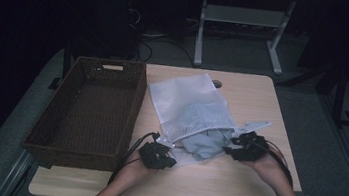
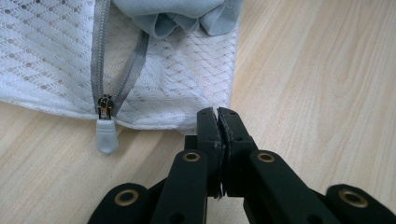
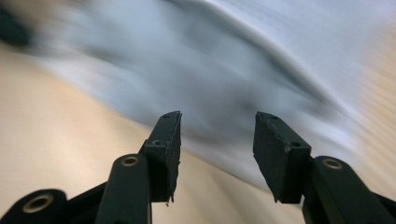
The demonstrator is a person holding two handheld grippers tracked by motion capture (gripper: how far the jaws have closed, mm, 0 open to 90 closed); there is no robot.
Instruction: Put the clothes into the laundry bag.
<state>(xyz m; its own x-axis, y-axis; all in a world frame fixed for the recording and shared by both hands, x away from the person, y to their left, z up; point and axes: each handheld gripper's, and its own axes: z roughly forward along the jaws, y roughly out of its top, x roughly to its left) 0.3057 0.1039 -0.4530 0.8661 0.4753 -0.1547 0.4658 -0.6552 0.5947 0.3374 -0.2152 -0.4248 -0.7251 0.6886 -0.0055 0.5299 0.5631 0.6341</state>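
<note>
A white mesh laundry bag (image 1: 189, 105) lies on the wooden table (image 1: 232, 185) with its zipper open. A grey garment (image 1: 206, 143) spills from its near opening. My left gripper (image 1: 160, 146) sits at the bag's near left corner. In the left gripper view its jaws (image 2: 217, 114) are shut, pinching the bag's hem (image 2: 187, 93) just right of the white zipper pull (image 2: 106, 136). My right gripper (image 1: 235, 146) is at the right end of the opening. The right gripper view is blurred. There the gripper (image 3: 217, 135) stands open facing the grey garment (image 3: 210, 74), with nothing between its pads.
A dark wicker basket (image 1: 133, 108) stands on the left part of the table, right beside the bag. Bare wood lies in front of both hands. Desk legs and cables stand on the floor beyond the table's far edge.
</note>
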